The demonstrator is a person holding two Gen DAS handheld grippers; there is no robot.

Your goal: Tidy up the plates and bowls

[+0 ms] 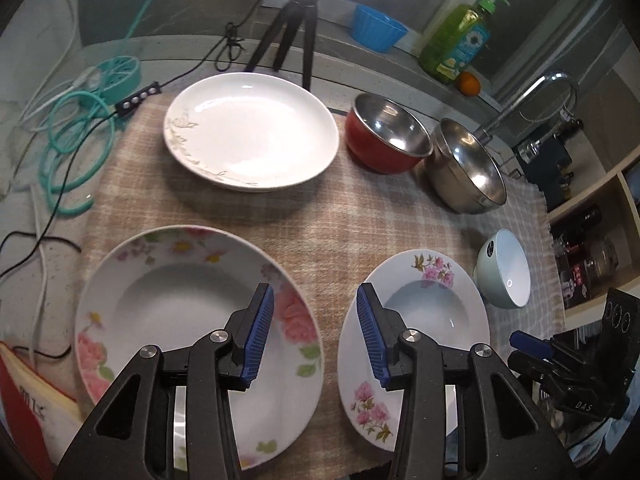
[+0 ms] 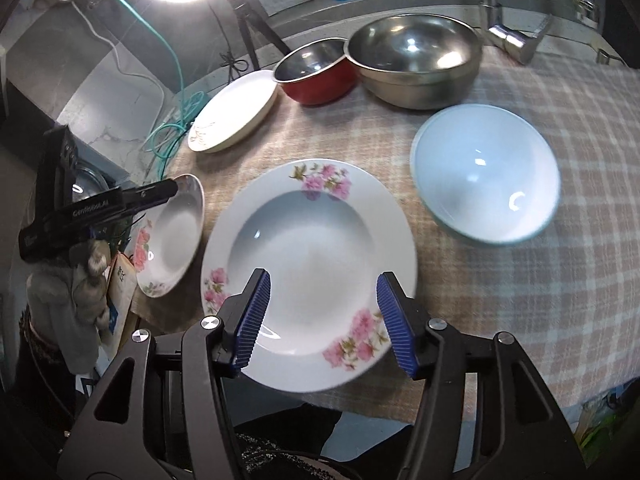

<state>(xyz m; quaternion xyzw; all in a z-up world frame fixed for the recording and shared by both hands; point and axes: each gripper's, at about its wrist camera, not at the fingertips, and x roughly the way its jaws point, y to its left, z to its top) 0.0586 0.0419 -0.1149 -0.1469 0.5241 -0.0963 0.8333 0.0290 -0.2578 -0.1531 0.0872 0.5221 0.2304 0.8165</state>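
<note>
Both grippers stood with jaws apart and nothing between the pads.

From the left wrist camera, the left gripper [image 1: 316, 334] hung part-open above the gap between two floral plates on a checked cloth [image 1: 360, 216]. Its blue pads [image 1: 260, 332] pressed on neither. To the left lay the larger rose plate [image 1: 172, 312]; to the right, the smaller pink-blossom plate [image 1: 436, 304]. Farther off sat a plain white plate [image 1: 252, 132], and right of it a red bowl [image 1: 386, 138] touching a steel bowl [image 1: 466, 166]. A pale green bowl [image 1: 506, 268] sat at the right, just beside the pink-blossom plate. At the lower right edge, part of the right gripper showed, its state unreadable there.

From the right wrist camera, the right gripper [image 2: 322, 322] hovered about half-open over the near rim of the pink-blossom plate [image 2: 308, 248], its pads on either side without gripping it. The pale green bowl [image 2: 486, 174] lay to the right, the red bowl [image 2: 316, 70] and steel bowl [image 2: 414, 58] touching at the far side, the white plate [image 2: 234, 112] left of them. The left gripper's body reached in from the left over the rose plate [image 2: 172, 236].
</note>
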